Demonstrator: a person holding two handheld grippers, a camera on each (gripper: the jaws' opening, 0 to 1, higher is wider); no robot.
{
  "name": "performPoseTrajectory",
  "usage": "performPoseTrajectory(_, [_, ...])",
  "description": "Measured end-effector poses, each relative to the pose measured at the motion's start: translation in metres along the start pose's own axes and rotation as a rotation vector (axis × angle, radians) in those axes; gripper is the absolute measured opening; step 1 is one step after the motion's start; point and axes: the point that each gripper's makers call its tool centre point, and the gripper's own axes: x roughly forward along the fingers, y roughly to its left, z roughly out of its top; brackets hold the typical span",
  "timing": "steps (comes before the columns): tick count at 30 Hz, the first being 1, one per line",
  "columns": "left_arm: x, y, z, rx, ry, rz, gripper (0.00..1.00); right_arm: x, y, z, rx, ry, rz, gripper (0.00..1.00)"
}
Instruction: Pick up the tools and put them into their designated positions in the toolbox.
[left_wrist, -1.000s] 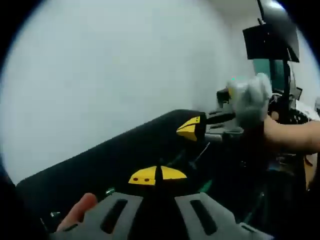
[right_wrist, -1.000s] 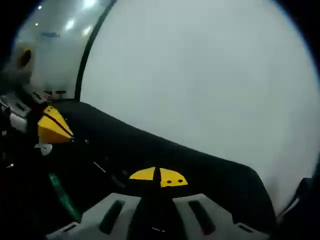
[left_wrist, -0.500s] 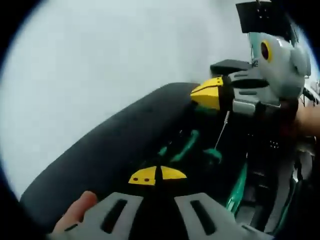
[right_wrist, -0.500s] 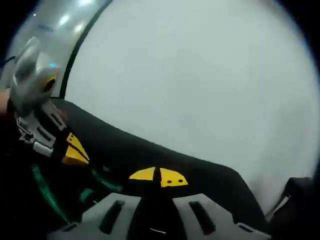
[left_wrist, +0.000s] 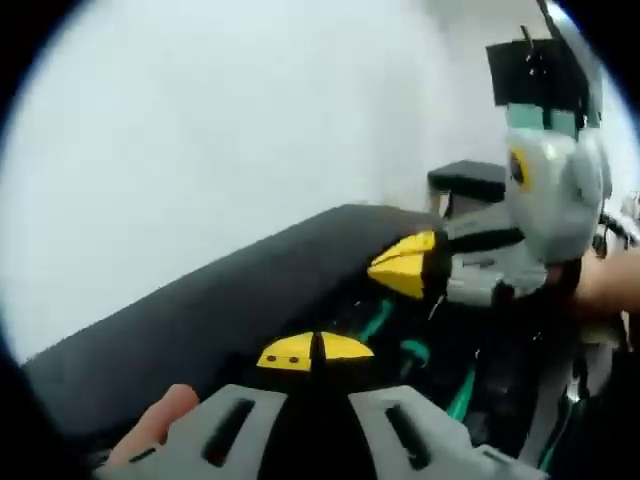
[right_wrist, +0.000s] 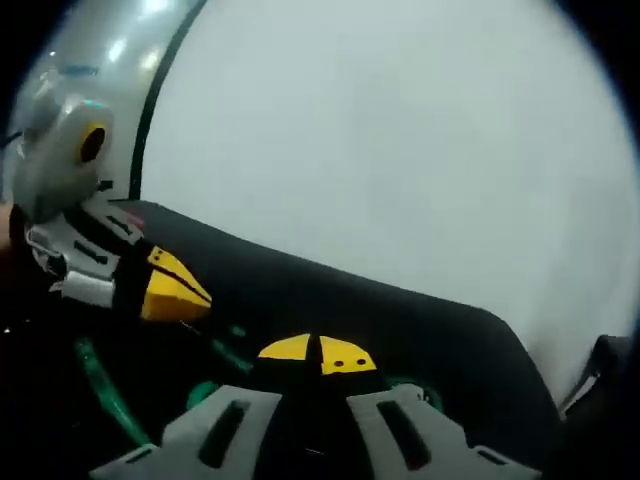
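Note:
A black toolbox (left_wrist: 250, 290) lies open under both grippers, its dark far wall (right_wrist: 400, 320) set against a white surface. Green-handled tools (left_wrist: 375, 320) rest inside it, and I see more green handles (right_wrist: 100, 390) in the right gripper view. My left gripper (left_wrist: 315, 352) is shut, its yellow tips together with nothing visible between them. My right gripper (right_wrist: 318, 353) is shut the same way. The right gripper (left_wrist: 405, 265) enters the left gripper view from the right, over the tools. The left gripper (right_wrist: 175, 285) shows at the left of the right gripper view.
A person's thumb (left_wrist: 160, 420) rests beside the left gripper's base. Behind the toolbox stretches a plain white surface (left_wrist: 200, 140). A black screen on a stand (left_wrist: 535, 75) rises at the far right. A person's hand (left_wrist: 605, 285) holds the right gripper.
Both views have shifted with the hands. The two grippers now sit closer together over the toolbox, and more green handles show than a second ago. Both stay shut.

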Motion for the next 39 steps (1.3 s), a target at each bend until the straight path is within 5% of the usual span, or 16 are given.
performPoseTrajectory(1, [0.005,0.000,-0.009,0.045,0.054,0.025,0.03,0.002,-0.001,-0.005,0.006,0.025,0.003,0.00])
performPoseTrajectory(3, [0.008,-0.002,-0.006,0.024,0.021,0.017,0.03,0.002,0.001,-0.008,0.010,0.042,0.009,0.00])
performPoseTrajectory(5, [0.012,-0.004,-0.003,-0.104,0.007,-0.025,0.03,0.001,0.003,-0.009,0.005,0.045,0.009,0.00])
performPoseTrajectory(12, [0.014,-0.004,-0.006,0.036,0.017,0.022,0.00,0.003,0.013,-0.008,-0.121,0.016,0.034,0.00])
performPoseTrajectory(18, [0.015,-0.004,-0.007,0.068,0.020,0.037,0.00,0.003,0.014,-0.009,-0.058,0.040,0.043,0.00])
performPoseTrajectory(21, [0.016,-0.004,-0.006,0.142,0.051,0.054,0.00,0.001,0.017,-0.007,-0.170,0.031,0.010,0.00])
performPoseTrajectory(25, [0.010,-0.013,-0.007,0.176,0.082,0.066,0.00,-0.002,0.020,-0.007,-0.202,0.041,-0.004,0.00])
performPoseTrajectory(34, [0.015,-0.010,-0.008,0.167,0.069,0.093,0.00,-0.002,0.019,-0.011,-0.216,0.045,0.022,0.00])
performPoseTrajectory(35, [0.025,0.002,-0.011,0.065,0.106,0.101,0.00,0.002,0.026,-0.002,-0.229,-0.033,0.052,0.00])
performPoseTrajectory(36, [0.039,0.017,-0.007,0.156,0.092,0.091,0.00,-0.010,0.020,-0.016,-0.223,0.041,0.025,0.00])
performPoseTrajectory(39, [0.034,0.009,-0.007,0.176,0.084,0.109,0.00,-0.007,0.017,-0.014,-0.161,0.017,0.038,0.00])
